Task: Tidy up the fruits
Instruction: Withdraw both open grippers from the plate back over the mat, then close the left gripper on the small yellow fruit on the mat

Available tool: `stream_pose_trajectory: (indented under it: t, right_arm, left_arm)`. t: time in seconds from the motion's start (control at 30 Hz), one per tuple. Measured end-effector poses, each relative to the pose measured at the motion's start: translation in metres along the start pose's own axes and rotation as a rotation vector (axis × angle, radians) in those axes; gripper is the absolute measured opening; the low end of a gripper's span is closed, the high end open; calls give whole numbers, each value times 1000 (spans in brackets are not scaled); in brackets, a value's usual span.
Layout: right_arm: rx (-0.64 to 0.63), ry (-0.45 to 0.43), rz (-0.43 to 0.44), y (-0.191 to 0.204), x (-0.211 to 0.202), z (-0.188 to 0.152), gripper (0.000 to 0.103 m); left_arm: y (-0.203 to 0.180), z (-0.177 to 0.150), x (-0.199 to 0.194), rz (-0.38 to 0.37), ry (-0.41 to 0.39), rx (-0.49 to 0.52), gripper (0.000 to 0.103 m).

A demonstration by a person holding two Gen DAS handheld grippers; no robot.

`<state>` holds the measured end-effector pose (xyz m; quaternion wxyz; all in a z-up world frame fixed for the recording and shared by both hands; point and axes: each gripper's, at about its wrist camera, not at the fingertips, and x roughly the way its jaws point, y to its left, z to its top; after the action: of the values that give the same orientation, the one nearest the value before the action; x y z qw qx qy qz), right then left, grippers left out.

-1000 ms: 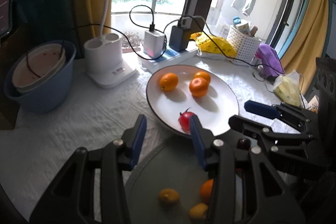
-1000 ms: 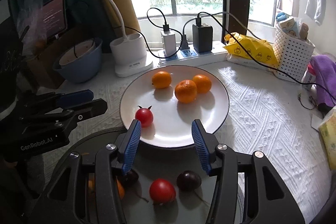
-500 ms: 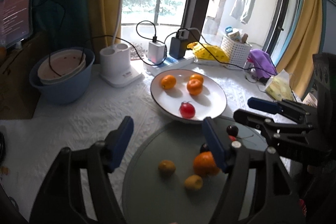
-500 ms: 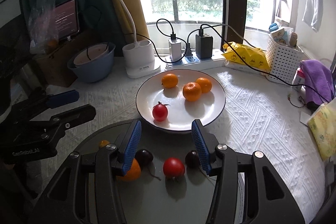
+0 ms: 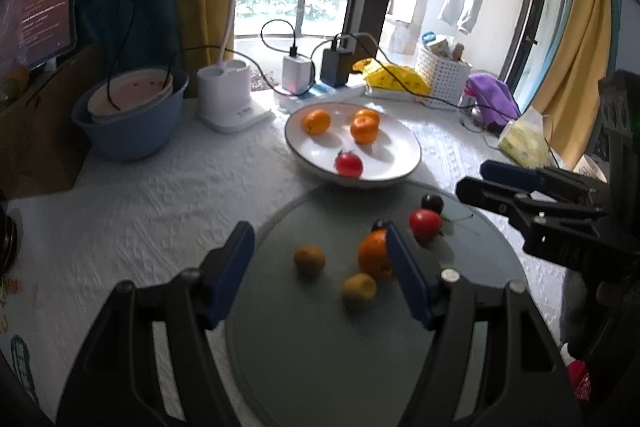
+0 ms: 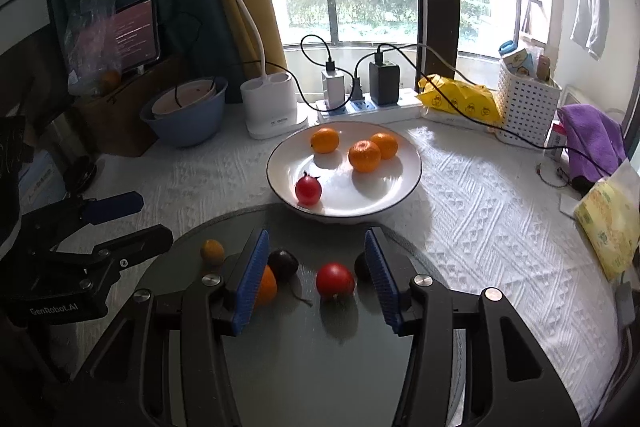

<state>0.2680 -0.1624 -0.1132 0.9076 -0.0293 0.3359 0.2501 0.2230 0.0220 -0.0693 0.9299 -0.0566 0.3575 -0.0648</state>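
Take the white plate [image 6: 404, 183] as your landmark. Its near rim touches or overlaps the far edge of the round grey board [image 6: 320, 347]; you cannot tell which from either view.

Your left claw [image 5: 320, 267] hangs over the board on the near side of the plate, blue pads spread wide and holding nothing. Between its pads lie a small dull orange fruit [image 5: 309, 259] and a yellowish one [image 5: 359, 287]; the right pad stands in front of a larger orange [image 5: 373, 254]. Your right claw [image 6: 316, 277] is also parted and empty. A red tomato [image 6: 335, 280] lies between its pads, with a dark round fruit [image 6: 283, 263] beside the left pad and a second dark fruit [image 6: 361, 267] partly hidden behind the right pad. Bare board lies nearer you than the fruit.

On the plate sit three oranges [image 6: 364, 155] toward the far side and one red tomato [image 6: 308, 189] near the near-left rim. The near-right part of the plate is bare.

The bench [image 6: 480, 219] is covered by a white textured cloth. Left of the plate stands a blue bowl [image 6: 188, 125]; behind the plate are a white lamp base [image 6: 269, 107] and a power strip [image 6: 372, 109] with two chargers. To the far right of the plate stand a white basket [image 6: 526, 105], a purple cloth [image 6: 592, 135] and a yellow packet [image 6: 608, 227]. A window lies beyond.
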Motion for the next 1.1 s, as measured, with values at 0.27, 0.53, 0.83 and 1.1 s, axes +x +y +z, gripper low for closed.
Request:
stream_pose_trajectory:
  t: [0.27, 0.53, 0.83, 1.1]
  right_arm:
    - [13, 25, 13, -5, -1, -19, 53]
    - [53, 45, 21, -20, 4, -35, 53]
    - [86, 73, 40, -32, 11, -49, 53]
    - [94, 87, 39, -35, 15, -51, 53]
  left_arm:
    - [-9, -27, 7, 21, 57, -4, 69]
    - [-23, -43, 25, 32, 121, 16, 69]
    - [-40, -43, 50, 74, 149, 91, 69]
    - [-43, -41, 62, 51, 164, 138, 40]
